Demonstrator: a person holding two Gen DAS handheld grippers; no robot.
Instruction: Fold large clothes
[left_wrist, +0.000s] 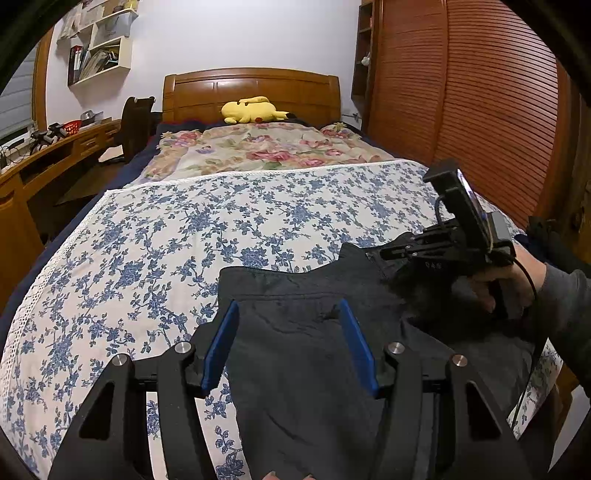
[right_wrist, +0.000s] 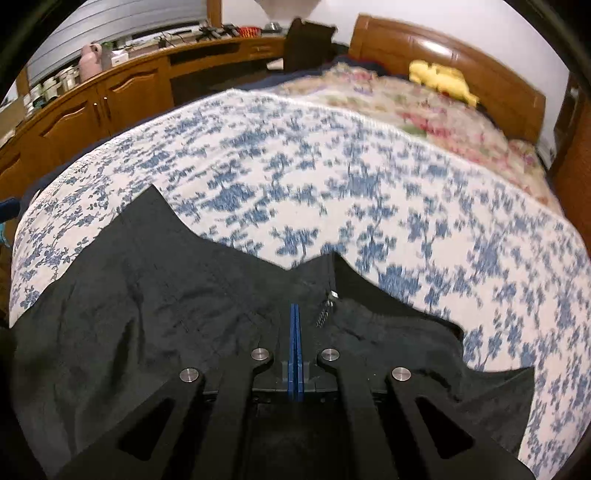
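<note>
On the near end of the bed, over a blue-flowered bedspread, lies a dark garment, spread and rumpled, zipper showing in the right wrist view. Left gripper: blue pads stand apart above the garment's near part; cloth lies under the gap, pads not pressing on it. Right gripper: pads together, edge to edge, over the cloth just beside the zipper; whether a fold is pinched between them cannot be told. Right hand holds that gripper's handle, grey sleeve behind. Far end: yellow plush toy against the wooden headboard.
</note>
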